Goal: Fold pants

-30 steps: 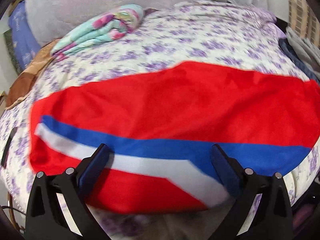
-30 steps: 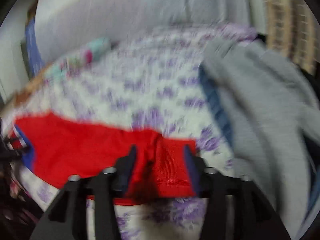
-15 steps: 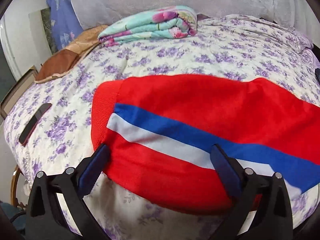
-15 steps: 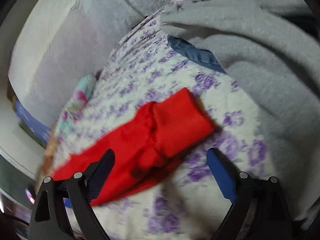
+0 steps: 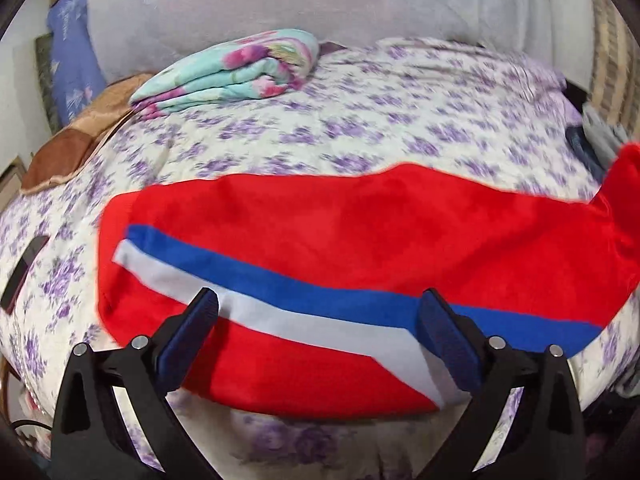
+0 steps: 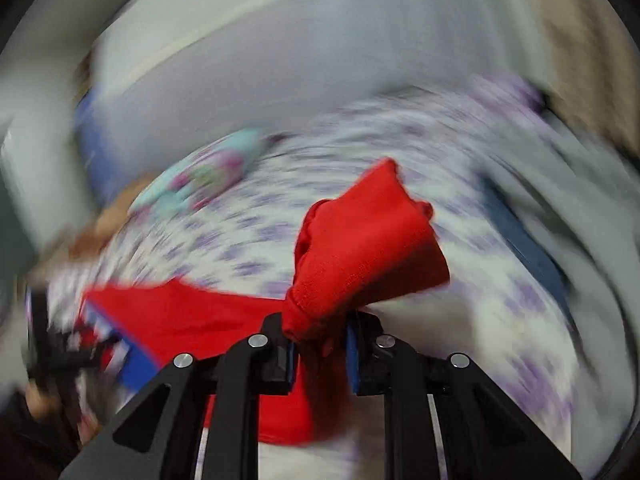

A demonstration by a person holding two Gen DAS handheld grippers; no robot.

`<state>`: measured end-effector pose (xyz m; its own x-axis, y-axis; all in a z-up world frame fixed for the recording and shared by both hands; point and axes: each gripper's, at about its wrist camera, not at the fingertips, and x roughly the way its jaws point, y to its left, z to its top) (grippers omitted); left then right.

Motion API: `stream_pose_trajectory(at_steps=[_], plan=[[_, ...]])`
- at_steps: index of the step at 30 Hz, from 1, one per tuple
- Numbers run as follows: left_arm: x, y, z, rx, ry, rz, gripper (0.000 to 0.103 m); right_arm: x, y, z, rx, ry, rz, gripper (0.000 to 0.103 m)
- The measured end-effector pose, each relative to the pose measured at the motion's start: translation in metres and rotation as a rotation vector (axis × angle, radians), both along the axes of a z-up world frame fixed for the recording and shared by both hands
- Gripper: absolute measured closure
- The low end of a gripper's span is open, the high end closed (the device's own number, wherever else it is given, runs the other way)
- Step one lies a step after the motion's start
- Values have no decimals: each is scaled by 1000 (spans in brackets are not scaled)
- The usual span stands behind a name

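Observation:
Red pants [image 5: 360, 232] with a blue and a white side stripe lie flat across the flowered bed [image 5: 400, 112]. My left gripper [image 5: 319, 298] hovers open over the stripe near the front edge, its pads apart and nothing pinched. In the blurred right wrist view my right gripper [image 6: 319, 332] has its jaws closing on the bunched leg end of the red pants [image 6: 368, 248], which stands up between the pads. That raised end also shows at the far right of the left wrist view as a red cuff [image 5: 626, 184].
A folded floral blanket [image 5: 232, 72] lies at the back left of the bed. A brown cushion [image 5: 68, 144] and a dark flat phone-like object [image 5: 22, 276] sit at the left edge. Grey clothing [image 6: 580, 208] is heaped on the right.
My right gripper went from wide open around the leg end to closed on it and lifted it off the sheet. The left gripper drifted slightly and stayed open.

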<state>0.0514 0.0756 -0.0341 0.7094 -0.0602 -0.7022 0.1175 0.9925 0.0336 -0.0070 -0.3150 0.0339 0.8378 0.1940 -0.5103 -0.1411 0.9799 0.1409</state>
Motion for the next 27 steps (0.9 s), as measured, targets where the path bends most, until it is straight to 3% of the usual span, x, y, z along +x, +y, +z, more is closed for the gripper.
stream_pose_trajectory(at_steps=[2, 3, 4, 5, 7, 8, 12, 14, 18, 19, 20, 21, 22, 23, 27], plan=[[-2, 10, 3, -25, -7, 23, 5, 16, 55, -1, -76, 18, 138, 82], [-4, 14, 3, -30, -8, 33, 5, 25, 76, -8, -108, 47, 191, 70], [-6, 17, 3, -35, -5, 42, 5, 39, 107, -29, -173, 128, 273, 45], [-7, 22, 2, -44, 1, 51, 5, 50, 130, -53, -232, 212, 338, 39], [-10, 31, 1, -58, 8, 64, 5, 55, 146, -81, -290, 283, 383, 40], [-13, 36, 1, -60, 3, 72, 5, 51, 144, -80, -286, 260, 385, 40], [-17, 51, -1, -74, 7, 91, 5, 30, 116, -39, -157, 130, 416, 39], [-16, 51, -2, -79, 5, 92, 5, 30, 111, -26, -166, 113, 419, 39], [-16, 42, -7, -75, 11, 77, 5, 44, 137, -38, -238, 148, 477, 41], [-16, 40, -7, -70, 12, 74, 5, 49, 147, -46, -279, 165, 482, 46], [-18, 39, -7, -64, 13, 73, 5, 54, 155, -55, -326, 194, 475, 55], [-18, 39, -7, -65, 12, 73, 5, 62, 161, -67, -369, 234, 460, 81], [-19, 40, -7, -71, 13, 76, 5, 71, 158, -74, -364, 271, 443, 85], [-20, 40, -6, -74, 11, 80, 5, 75, 149, -68, -291, 275, 433, 88], [-23, 48, -6, -85, 6, 94, 5, 62, 122, -21, -191, 142, 397, 93]])
